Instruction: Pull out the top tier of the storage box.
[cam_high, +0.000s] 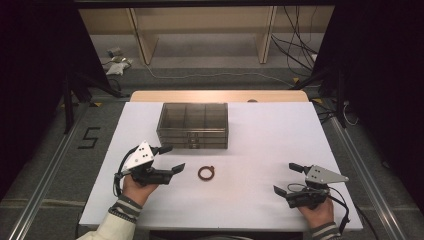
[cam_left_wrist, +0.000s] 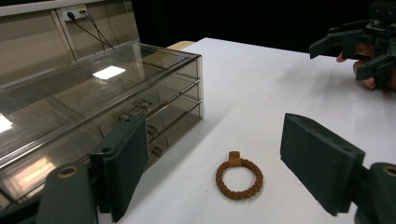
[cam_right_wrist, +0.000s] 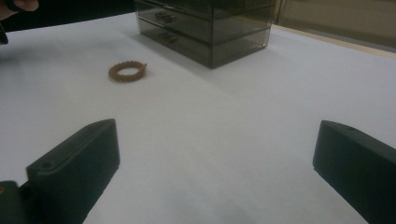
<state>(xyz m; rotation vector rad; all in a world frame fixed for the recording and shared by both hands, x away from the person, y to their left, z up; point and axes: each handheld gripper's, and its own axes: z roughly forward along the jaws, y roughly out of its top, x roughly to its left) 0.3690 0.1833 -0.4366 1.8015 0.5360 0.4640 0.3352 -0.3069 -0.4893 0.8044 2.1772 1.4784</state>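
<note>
Braided brown ring (cam_left_wrist: 239, 180) looks light and slightly pliant on the counter (cam_high: 260, 150), best pinched across its band by the spread, empty left hand-held gripper (cam_high: 171, 159).

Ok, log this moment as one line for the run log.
left gripper open, near braided ring | ring flat on table, untouched | right gripper open, empty | clear drawer box drawers shut

I see a white tabletop (cam_high: 260, 165) on a wooden table, dim room, dark curtains at 9 and 3 o'clock. Grey floor (cam_high: 210, 55) at 12 with a light wooden shelf frame (cam_high: 200, 25), loose cables (cam_high: 295, 45) at 1, a "5" marking (cam_high: 89, 137) at 9.
</note>
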